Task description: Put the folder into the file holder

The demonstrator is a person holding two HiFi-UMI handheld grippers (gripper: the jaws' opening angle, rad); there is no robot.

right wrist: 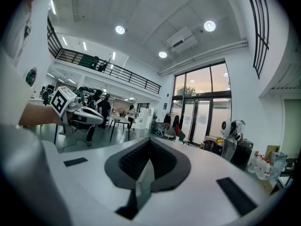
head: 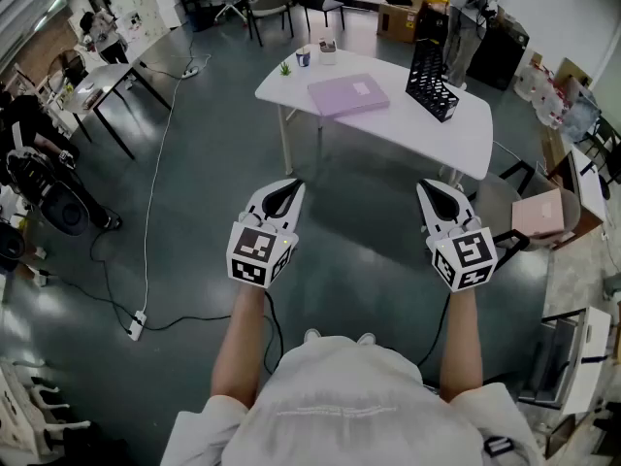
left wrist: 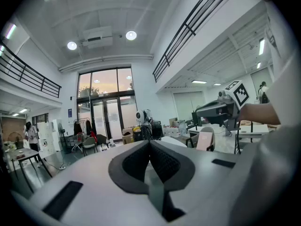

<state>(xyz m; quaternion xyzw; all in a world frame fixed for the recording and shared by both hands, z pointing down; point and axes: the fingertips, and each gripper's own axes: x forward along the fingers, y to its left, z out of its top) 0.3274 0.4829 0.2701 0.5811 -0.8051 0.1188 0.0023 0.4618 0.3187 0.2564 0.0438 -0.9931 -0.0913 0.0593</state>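
A lilac folder lies flat on the white table ahead. To its right on the same table stands a black mesh file holder. I hold both grippers up at chest height, well short of the table. My left gripper is shut with nothing in it, its jaws pressed together in the left gripper view. My right gripper is shut and empty too, jaws together in the right gripper view. Each gripper view shows the other gripper out to the side.
A small plant and cups stand at the table's far left corner. A chair sits right of the table, cardboard boxes behind it. A cable runs over the grey floor at left, by a black-legged table.
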